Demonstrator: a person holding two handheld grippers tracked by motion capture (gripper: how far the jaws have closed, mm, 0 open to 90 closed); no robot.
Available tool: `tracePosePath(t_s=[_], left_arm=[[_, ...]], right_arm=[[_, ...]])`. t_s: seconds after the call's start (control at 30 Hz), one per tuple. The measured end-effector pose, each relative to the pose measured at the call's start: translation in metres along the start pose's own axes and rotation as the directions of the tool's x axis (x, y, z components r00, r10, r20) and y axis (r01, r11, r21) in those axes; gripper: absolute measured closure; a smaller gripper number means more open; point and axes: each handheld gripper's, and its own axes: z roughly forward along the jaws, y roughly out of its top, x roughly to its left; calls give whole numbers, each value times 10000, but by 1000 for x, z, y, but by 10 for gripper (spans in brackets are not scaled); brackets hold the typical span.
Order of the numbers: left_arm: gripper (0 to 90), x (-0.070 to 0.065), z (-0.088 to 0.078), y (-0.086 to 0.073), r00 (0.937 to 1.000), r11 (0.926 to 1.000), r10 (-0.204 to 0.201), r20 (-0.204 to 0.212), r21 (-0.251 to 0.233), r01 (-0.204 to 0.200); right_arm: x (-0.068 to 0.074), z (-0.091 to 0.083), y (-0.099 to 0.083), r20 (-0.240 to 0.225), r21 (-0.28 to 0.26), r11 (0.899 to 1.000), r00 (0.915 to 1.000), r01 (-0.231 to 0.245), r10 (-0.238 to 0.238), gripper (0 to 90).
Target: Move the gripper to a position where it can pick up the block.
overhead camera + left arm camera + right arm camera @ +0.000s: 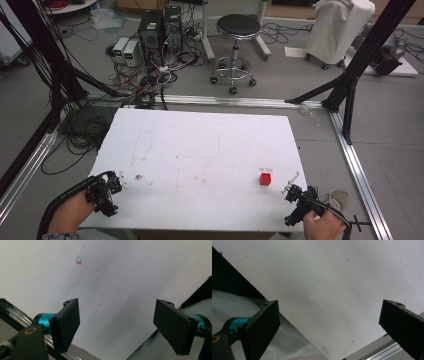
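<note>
- Workshop-looking room: grey floor, black frame posts, a mess of cables and a couple of computer towers at the back, plus a round black stool on castors and something under a white cover.
- Big white table in the middle, a bit scuffed and stained.
- Pretty much the one object on it is a small red cube, sitting toward the near right side, on its own.
- Left gripper sits at the near left corner, held in the person's left hand. Jaws spread wide, nothing between them, just bare tabletop with a little orange smudge farther off.
- Right gripper is at the near right edge, close to the cube but not touching it. Jaws also wide apart and holding nothing, half over the table edge.
</note>
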Motion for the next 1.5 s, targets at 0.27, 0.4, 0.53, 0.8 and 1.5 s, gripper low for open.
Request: tracePosePath(t_s=[0.27, 0.4, 0.53, 0.8, 1.5], left_arm=[[215, 0, -1, -1, 10000, 10000, -26, -10, -11, 26], [215, 1, 0, -1, 10000, 10000, -88, 21, 22, 88], [215, 1, -1, -2, 9999, 9999, -118, 3, 31, 118], [215, 1, -2, -3, 9998, 9998, -185, -19, -58, 185], [215, 1, 0, -3, 9999, 9999, -169, -26, -26, 169]], right_arm=[[1, -1, 1, 169, -100, 9998, 9998, 142, -140, 29], [2, 0, 2, 152, -98, 9998, 9998, 155, -154, 29], [1, 0, 2, 106, -49, 9997, 9997, 242, -241, 29], [1, 0, 2, 32, -16, 9996, 9996, 270, -270, 29], [-27, -16, 4, -788, -399, 9873, 9845, 1538, -1566, 29]])
